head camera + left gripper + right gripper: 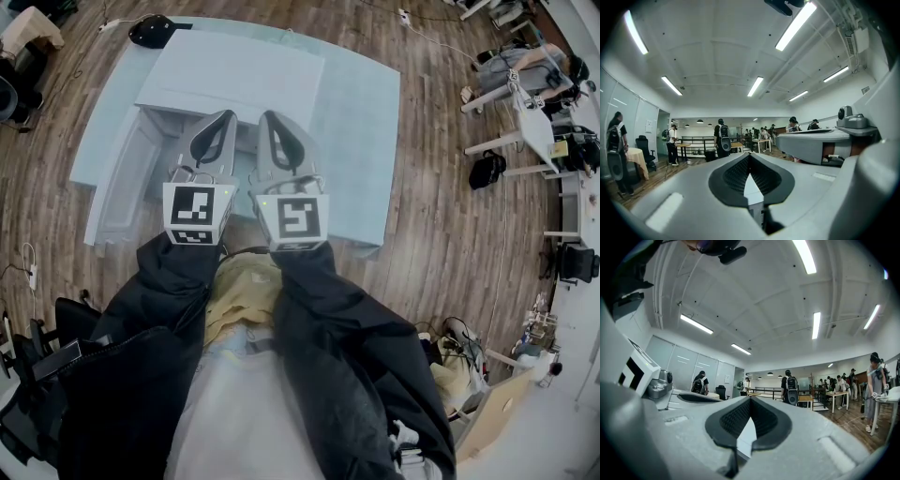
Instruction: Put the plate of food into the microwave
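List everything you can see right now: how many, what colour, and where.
pale blue table top: one, pale blue, beneath the claws
white box-shaped appliance: one, white, on the table ahead of the claws, likely the microwave
black bag: one, black, on the floor at right
wood-plank floor: brown, around the table
ceiling strip lights: several, white, overhead
background people: several, far across the room
plate of food: none visible
left claw: grey, shut, empty
right claw: grey, shut, empty
black jacket sleeves: two, behind the claws
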`<state>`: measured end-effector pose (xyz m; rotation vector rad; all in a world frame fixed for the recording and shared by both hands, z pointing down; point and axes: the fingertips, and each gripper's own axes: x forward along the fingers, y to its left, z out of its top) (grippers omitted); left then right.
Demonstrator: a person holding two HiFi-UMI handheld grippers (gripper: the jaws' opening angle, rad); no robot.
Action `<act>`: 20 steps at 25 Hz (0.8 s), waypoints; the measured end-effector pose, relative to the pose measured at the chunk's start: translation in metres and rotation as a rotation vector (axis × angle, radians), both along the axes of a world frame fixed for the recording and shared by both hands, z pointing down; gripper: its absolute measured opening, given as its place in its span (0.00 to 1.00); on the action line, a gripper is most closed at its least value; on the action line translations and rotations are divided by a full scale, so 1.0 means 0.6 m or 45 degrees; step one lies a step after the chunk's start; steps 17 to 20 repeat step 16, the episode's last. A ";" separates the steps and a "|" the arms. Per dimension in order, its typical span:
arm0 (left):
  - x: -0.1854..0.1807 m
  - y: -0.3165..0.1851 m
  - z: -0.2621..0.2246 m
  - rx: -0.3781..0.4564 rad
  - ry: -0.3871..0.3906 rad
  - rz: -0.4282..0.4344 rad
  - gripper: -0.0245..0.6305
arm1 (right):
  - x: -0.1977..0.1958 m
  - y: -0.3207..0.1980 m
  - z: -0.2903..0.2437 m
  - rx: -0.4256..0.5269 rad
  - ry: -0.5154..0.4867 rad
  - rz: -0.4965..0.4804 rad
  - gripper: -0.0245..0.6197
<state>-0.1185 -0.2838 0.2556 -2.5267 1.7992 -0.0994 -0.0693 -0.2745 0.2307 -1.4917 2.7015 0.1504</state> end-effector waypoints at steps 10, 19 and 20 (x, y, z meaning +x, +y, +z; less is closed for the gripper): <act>-0.001 -0.004 0.004 -0.010 -0.002 0.009 0.04 | -0.003 -0.007 0.018 -0.037 0.029 0.019 0.03; -0.002 -0.001 0.009 -0.017 0.000 0.010 0.04 | -0.002 -0.006 0.026 -0.052 0.032 0.024 0.03; -0.002 -0.001 0.009 -0.017 0.000 0.010 0.04 | -0.002 -0.006 0.026 -0.052 0.032 0.024 0.03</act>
